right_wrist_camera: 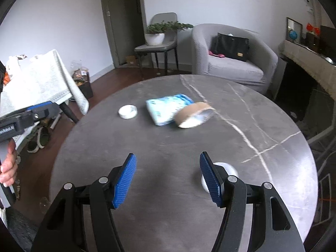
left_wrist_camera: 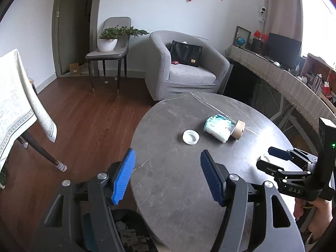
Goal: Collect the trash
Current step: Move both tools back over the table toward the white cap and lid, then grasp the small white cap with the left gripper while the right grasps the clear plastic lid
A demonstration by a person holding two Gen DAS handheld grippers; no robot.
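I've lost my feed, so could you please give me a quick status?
Left gripper and right gripper open, empty. Blue-white wrapper, paper cup, white lid on round table. Nothing blocking.

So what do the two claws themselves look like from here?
Both match: black angular arms with silver pivot bolts, and ribbed blue pads on the fingers. The left claw and right claw look the same in their own views. Seen from the left wrist, the right one's black body carries white "DAS" lettering and a small green light. No sleeves show.
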